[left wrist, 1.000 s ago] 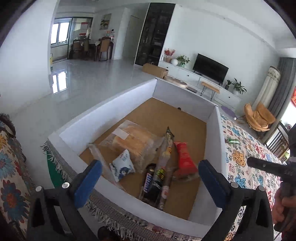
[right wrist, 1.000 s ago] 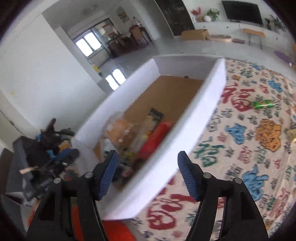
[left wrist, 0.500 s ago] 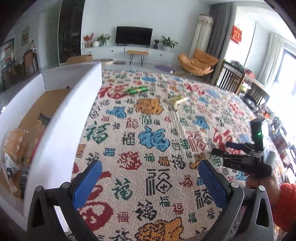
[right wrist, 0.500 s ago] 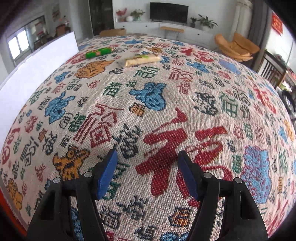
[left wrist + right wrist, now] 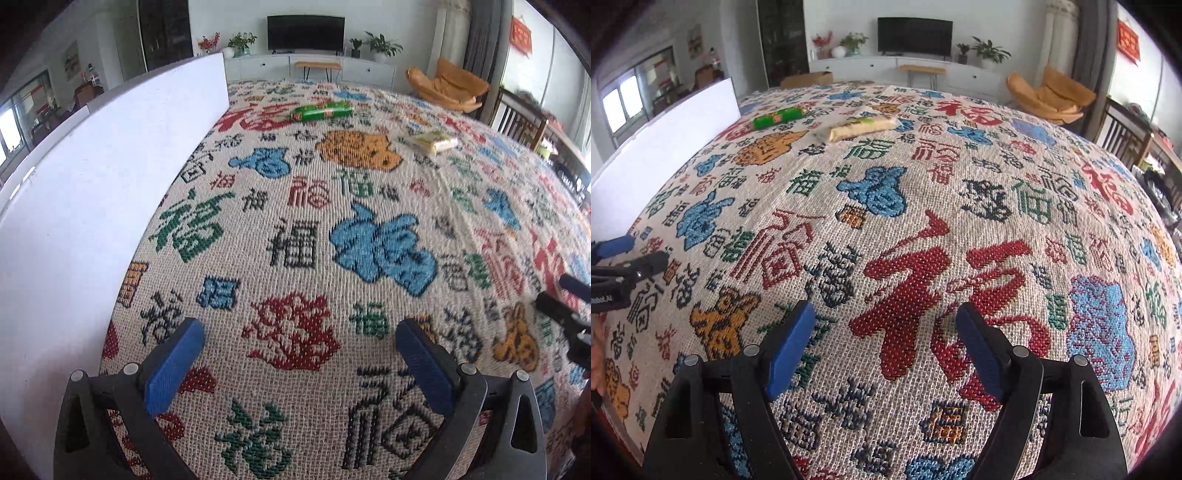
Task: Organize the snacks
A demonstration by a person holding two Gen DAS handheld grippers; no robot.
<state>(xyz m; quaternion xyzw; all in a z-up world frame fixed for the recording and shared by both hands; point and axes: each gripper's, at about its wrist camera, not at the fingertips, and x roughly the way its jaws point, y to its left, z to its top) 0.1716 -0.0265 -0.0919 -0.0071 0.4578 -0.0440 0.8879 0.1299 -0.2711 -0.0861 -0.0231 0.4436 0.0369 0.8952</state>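
Note:
Two snacks lie on the patterned cloth at the far side: a green tube-shaped pack (image 5: 322,111) (image 5: 780,117) and a pale yellow wrapped pack (image 5: 434,142) (image 5: 862,127). The white box (image 5: 92,192) (image 5: 661,147) stands to the left; its inside is hidden. My left gripper (image 5: 300,345) hovers open over the cloth beside the box wall, nothing between its blue pads. My right gripper (image 5: 884,332) hangs over a red character, its jaws opening with nothing between them. Both snacks are far ahead of both grippers.
The woven cloth (image 5: 303,236) with coloured characters covers the whole table. Behind it are an orange lounge chair (image 5: 1051,96), a TV cabinet (image 5: 916,70) and wooden chairs (image 5: 521,122) at the right. The other gripper shows at each view's edge.
Both grippers swung from over the box of snacks to the right and down over the cloth. The left kept closing in on the cloth; the right's jaws stand a little wider.

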